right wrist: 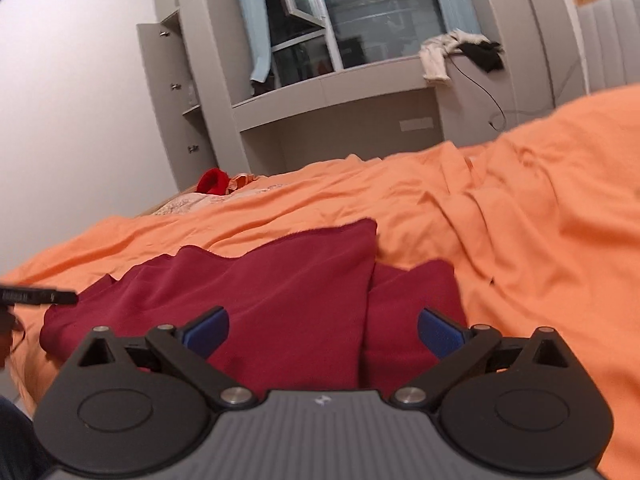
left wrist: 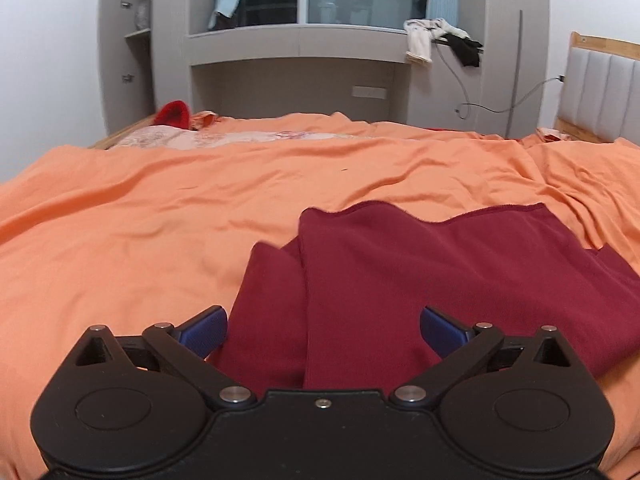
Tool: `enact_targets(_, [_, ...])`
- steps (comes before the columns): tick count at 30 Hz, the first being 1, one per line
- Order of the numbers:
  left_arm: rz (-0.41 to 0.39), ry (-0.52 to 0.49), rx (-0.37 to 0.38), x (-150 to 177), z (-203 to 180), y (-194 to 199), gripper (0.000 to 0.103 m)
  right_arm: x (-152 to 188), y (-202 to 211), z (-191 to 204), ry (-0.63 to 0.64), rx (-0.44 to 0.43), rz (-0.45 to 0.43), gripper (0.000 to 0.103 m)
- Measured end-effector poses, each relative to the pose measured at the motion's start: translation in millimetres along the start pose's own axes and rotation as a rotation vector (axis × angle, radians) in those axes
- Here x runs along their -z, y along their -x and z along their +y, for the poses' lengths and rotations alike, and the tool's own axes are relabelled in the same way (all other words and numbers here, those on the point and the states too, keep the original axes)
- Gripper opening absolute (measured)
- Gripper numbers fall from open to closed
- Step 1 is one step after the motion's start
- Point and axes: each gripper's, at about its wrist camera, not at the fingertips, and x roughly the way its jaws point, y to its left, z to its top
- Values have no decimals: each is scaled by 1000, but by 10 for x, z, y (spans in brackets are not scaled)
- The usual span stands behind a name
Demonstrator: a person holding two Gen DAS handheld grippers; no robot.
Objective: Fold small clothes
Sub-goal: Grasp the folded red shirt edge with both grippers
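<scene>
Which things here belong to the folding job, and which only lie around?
Job: dark red garment, lying partly folded on the orange bedsheet; left gripper and right gripper, both open.

Lying about: bright red item, white and black clothes on the ledge, cable.

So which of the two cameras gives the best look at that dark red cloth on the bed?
The left wrist view: the dark red cloth is sharp and fills the middle, its folded layers clear. The right wrist view shows the cloth too, but tilted and slightly blurred.
</scene>
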Motion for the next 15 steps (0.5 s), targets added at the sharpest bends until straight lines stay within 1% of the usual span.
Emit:
enact_targets(3, [-23,8,-18,98,21,110,102,59,-8,40,-44,15,10,101])
enact_targets(7, [-45,41,-3,139,89,227,101,120,-9,110,-50,27,2,101])
enact_targets(11, [-40,54,37,135,107,287,100,169,-22,183,-33,52,5,101])
enact_targets(15, [-29,35,37,141,54,276,101,204,-24,221,-39,49,3,102])
